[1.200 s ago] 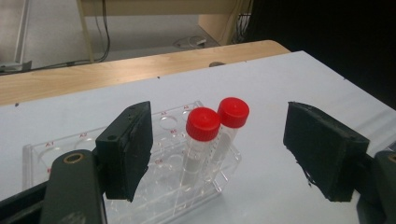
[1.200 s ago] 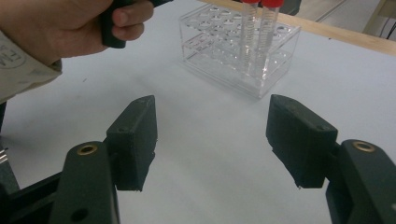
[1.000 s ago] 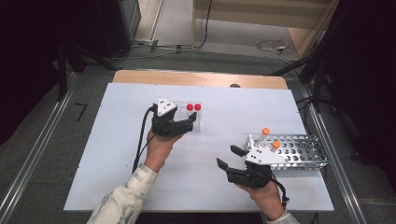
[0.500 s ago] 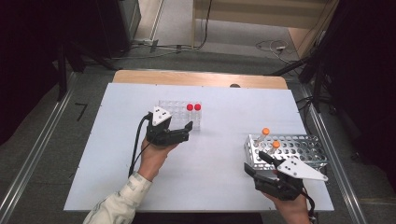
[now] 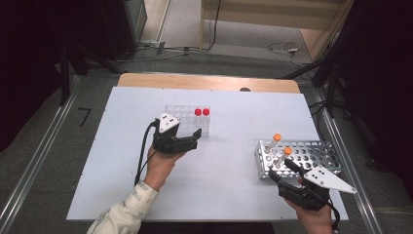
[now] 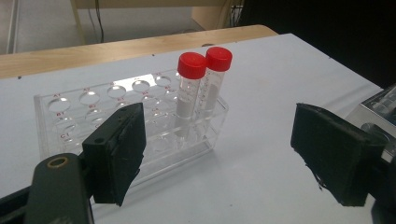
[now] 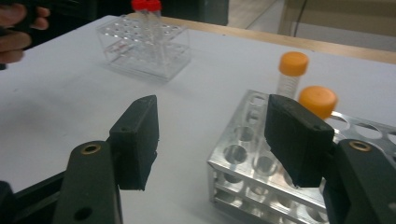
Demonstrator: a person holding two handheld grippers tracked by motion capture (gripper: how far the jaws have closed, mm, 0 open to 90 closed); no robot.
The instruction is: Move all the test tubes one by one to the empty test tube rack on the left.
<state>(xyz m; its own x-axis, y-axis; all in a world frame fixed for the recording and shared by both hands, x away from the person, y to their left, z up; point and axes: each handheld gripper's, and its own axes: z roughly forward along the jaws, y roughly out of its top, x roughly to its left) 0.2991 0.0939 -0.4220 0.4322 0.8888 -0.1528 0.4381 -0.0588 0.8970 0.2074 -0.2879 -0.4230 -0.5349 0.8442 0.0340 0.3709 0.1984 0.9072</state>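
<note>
A clear plastic rack [image 5: 181, 113] [image 6: 84, 121] [image 7: 144, 46] holds two red-capped tubes [image 5: 201, 112] [image 6: 191, 88] at its right end. My left gripper [image 5: 194, 139] [image 6: 224, 158] sits just in front of it. Its jaws are open with nothing between them, and they have just been opening. A metal rack [image 5: 311, 152] [image 7: 247, 158] at the right holds two orange-capped tubes [image 5: 276, 138] [image 7: 293, 70], both leaning. My right gripper [image 5: 282, 171] [image 7: 217, 140] hovers at this rack's near left corner. It is open and holds nothing, though its jaws have just closed a little.
The white table [image 5: 234, 190] has free room between the two racks. A wooden strip [image 5: 209, 82] runs along the far edge. The table's right edge lies close behind the metal rack. The other hand [image 7: 16, 28] shows far off in the right gripper view.
My right gripper has moved right, from the table's middle front to the metal rack's near corner. My left gripper has drawn back slightly from the clear rack.
</note>
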